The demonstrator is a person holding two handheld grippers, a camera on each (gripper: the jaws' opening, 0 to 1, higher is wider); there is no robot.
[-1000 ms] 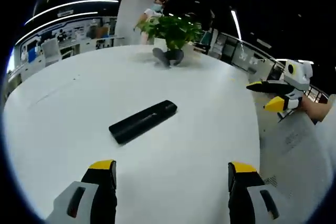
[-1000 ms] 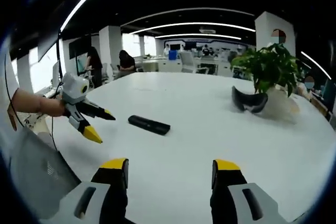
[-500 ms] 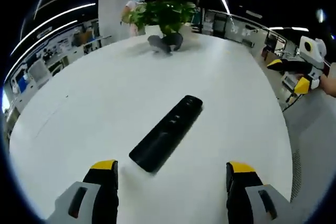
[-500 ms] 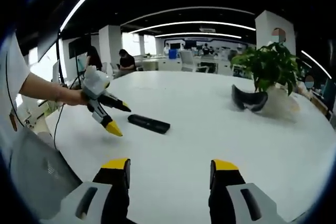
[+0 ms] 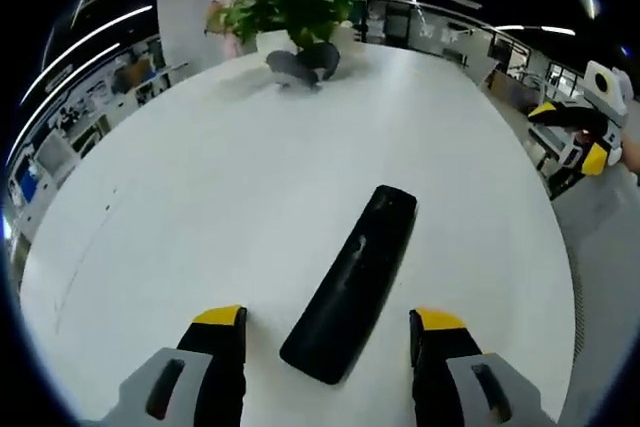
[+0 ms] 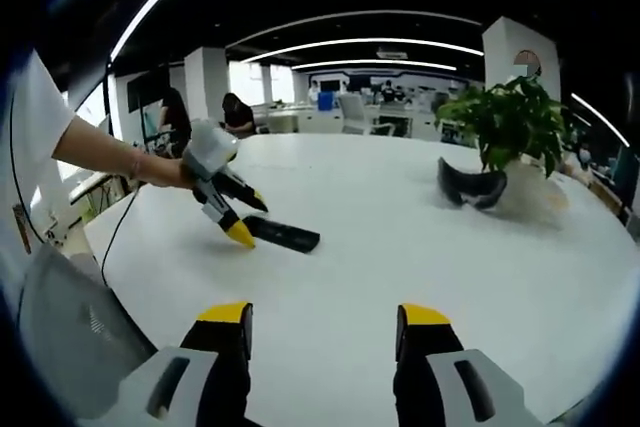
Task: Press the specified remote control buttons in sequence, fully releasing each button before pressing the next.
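A long black remote control (image 5: 354, 280) lies flat on the round white table (image 5: 200, 177). Its near end sits between the yellow-tipped jaws of my left gripper (image 5: 328, 319), which stands open around it without touching. In the right gripper view the same remote (image 6: 283, 235) lies left of centre, and the left gripper (image 6: 244, 217) reaches over its left end, held by a person's hand. My right gripper (image 6: 323, 314) hangs open above the table's near edge, nothing between its jaws. In the left gripper view the right gripper (image 5: 570, 136) shows at the far right, off the table.
A potted green plant (image 6: 513, 125) stands at the far side of the table with a dark curved object (image 6: 470, 185) in front of it. A grey mesh chair back (image 6: 60, 332) is at the lower left. People sit at desks in the office behind.
My left gripper has moved forward to the remote, so its near end now lies between the open jaws. The right gripper has hardly moved.
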